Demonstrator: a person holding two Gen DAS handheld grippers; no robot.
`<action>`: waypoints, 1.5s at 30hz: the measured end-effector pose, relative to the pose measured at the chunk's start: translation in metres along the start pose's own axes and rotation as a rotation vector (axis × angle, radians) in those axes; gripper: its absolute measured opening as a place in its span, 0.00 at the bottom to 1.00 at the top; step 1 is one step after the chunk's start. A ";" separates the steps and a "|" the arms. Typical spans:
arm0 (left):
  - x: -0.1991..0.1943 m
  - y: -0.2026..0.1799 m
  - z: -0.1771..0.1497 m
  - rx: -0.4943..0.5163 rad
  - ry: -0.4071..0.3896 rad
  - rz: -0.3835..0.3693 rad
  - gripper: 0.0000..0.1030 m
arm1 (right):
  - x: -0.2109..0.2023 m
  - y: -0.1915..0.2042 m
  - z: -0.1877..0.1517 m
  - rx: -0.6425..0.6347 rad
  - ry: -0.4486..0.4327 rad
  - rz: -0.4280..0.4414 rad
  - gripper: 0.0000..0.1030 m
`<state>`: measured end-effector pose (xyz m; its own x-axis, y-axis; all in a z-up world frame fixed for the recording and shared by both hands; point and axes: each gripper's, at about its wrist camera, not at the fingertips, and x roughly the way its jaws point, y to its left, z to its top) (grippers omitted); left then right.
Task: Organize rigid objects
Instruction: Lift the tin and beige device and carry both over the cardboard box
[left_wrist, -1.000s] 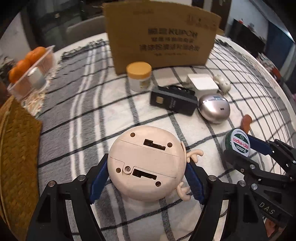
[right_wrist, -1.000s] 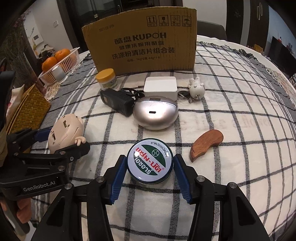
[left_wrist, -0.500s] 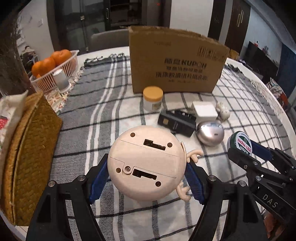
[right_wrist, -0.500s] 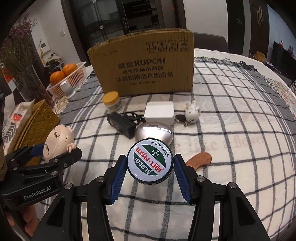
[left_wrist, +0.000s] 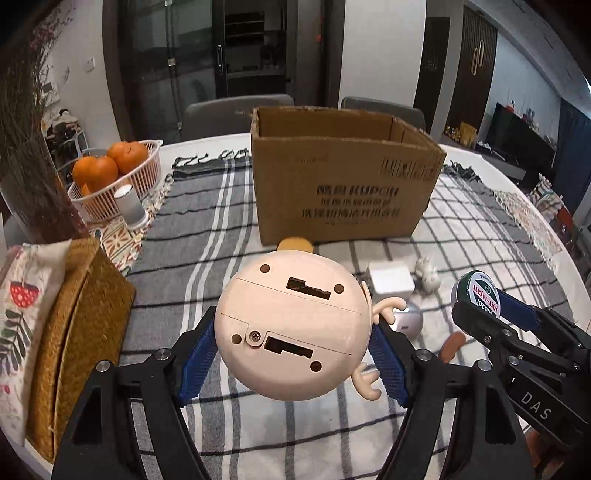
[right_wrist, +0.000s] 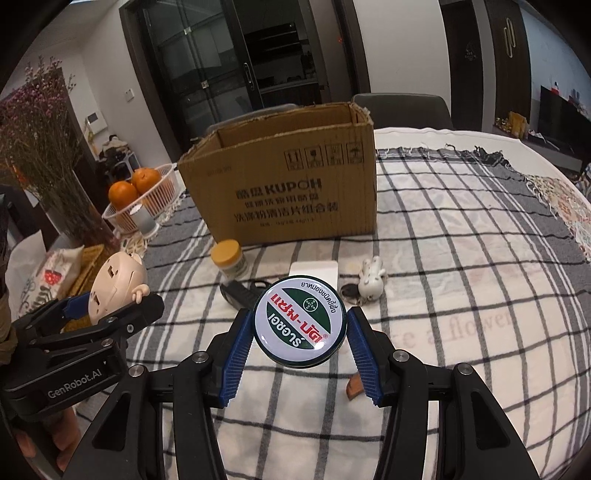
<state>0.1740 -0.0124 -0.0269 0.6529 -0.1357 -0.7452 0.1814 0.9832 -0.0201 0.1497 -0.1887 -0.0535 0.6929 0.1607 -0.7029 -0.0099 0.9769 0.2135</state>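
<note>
My left gripper (left_wrist: 293, 354) is shut on a round beige doll-head toy (left_wrist: 291, 328), held above the checked cloth with its flat underside toward the camera. My right gripper (right_wrist: 300, 343) is shut on a round green-and-white balm tin (right_wrist: 300, 326), also lifted off the table. Each gripper shows in the other's view: the toy (right_wrist: 116, 284) at left, the tin (left_wrist: 480, 295) at right. An open cardboard box (left_wrist: 343, 184) stands behind, its top open. On the cloth lie a yellow-lidded jar (right_wrist: 229, 260), a white box (left_wrist: 390, 282), a small white figurine (right_wrist: 373, 280), a silver egg-shaped case (left_wrist: 408, 321) and a wooden piece (left_wrist: 451, 345).
A white basket of oranges (left_wrist: 114, 173) with a small white cylinder (left_wrist: 129, 205) stands at the far left. A woven box (left_wrist: 74, 325) and dried flowers (left_wrist: 26, 147) sit at the left edge. A black adapter (right_wrist: 238, 295) lies partly hidden behind the tin. Chairs stand behind the table.
Both grippers have risen with their objects, so the table items look smaller and lower. The box's open top and the room behind have come into view.
</note>
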 end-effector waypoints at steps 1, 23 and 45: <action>0.000 -0.001 0.002 -0.001 -0.004 0.002 0.74 | -0.002 -0.001 0.003 0.000 -0.010 -0.001 0.51; -0.010 0.003 0.074 0.003 -0.103 0.026 0.74 | -0.009 0.001 0.078 0.002 -0.124 0.017 0.51; 0.006 0.002 0.140 0.042 -0.150 0.061 0.74 | 0.018 -0.004 0.144 -0.005 -0.123 0.023 0.51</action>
<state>0.2808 -0.0287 0.0618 0.7653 -0.0956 -0.6366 0.1666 0.9846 0.0525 0.2659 -0.2097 0.0303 0.7756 0.1644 -0.6095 -0.0296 0.9739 0.2251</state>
